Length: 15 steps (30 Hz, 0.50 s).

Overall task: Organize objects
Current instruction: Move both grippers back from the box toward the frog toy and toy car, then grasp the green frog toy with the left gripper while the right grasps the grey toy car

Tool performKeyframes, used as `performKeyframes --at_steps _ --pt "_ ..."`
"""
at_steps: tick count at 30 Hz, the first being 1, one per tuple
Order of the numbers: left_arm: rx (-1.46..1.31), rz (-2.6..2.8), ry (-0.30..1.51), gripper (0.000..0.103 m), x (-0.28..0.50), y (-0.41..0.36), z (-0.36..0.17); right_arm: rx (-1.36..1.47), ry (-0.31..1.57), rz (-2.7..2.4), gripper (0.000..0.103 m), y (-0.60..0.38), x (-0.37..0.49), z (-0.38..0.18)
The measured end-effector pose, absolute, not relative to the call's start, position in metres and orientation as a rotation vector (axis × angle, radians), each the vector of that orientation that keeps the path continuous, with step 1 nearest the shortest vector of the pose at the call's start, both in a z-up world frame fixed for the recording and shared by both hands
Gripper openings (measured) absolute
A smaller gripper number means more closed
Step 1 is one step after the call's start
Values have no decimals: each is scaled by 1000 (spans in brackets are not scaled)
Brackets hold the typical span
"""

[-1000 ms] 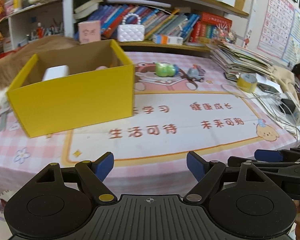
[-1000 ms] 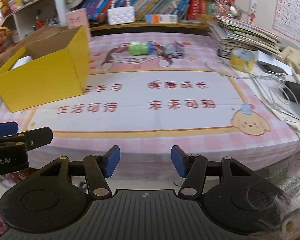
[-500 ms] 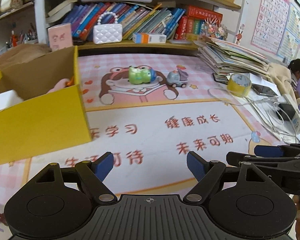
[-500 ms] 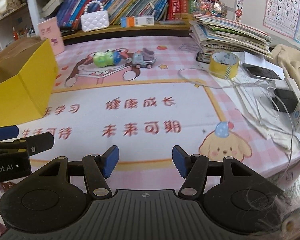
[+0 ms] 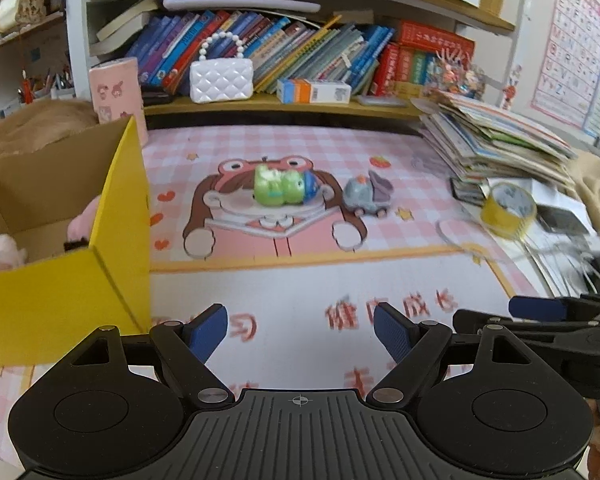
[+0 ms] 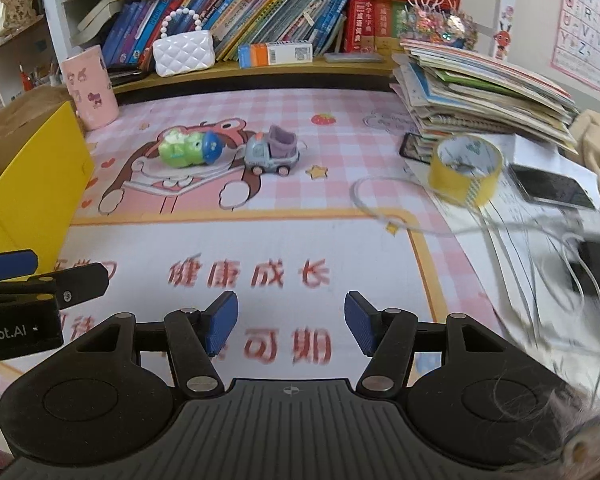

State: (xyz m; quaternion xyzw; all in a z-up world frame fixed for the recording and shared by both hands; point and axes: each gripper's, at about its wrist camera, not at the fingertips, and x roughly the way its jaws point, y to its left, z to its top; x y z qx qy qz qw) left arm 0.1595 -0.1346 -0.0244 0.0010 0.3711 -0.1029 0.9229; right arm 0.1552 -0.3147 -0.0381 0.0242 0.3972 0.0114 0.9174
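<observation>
Green plastic frog-like toy with blue cap point(image 5: 285, 189) and grey-purple toy truck point(image 6: 273, 155) lie side by side on pink cartoon mat point(image 6: 260, 240), well ahead of both grippers. Open yellow cardboard box point(image 5: 80, 280) at left, likely destination. Left gripper point(image 5: 300, 330) and right gripper point(image 6: 290, 324): jaws spread, empty, aimed toward toys.

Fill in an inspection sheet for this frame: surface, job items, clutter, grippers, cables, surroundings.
Surface: pink checked play mat with cartoon print and red characters.
Job's things: green toy and grey toy truck side by side on the mat; yellow box at left, open, pink plush inside.
Clutter: yellow tape roll, phone, stack of booklets.
Grippers: left gripper open, empty; right gripper open, empty.
Cables: white cables tangled at right.
Surroundings: bookshelf, white handbag, pink cup.
</observation>
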Motion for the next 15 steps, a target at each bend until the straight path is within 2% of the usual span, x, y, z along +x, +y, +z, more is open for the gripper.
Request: performKeyframes --at_steps 11,15 --pt "-9 -119 729 83 217 -152 -19 28 779 79 57 -334 218 -37" --pt "-16 -93 743 83 241 -153 -22 12 758 101 64 -337 241 -39"
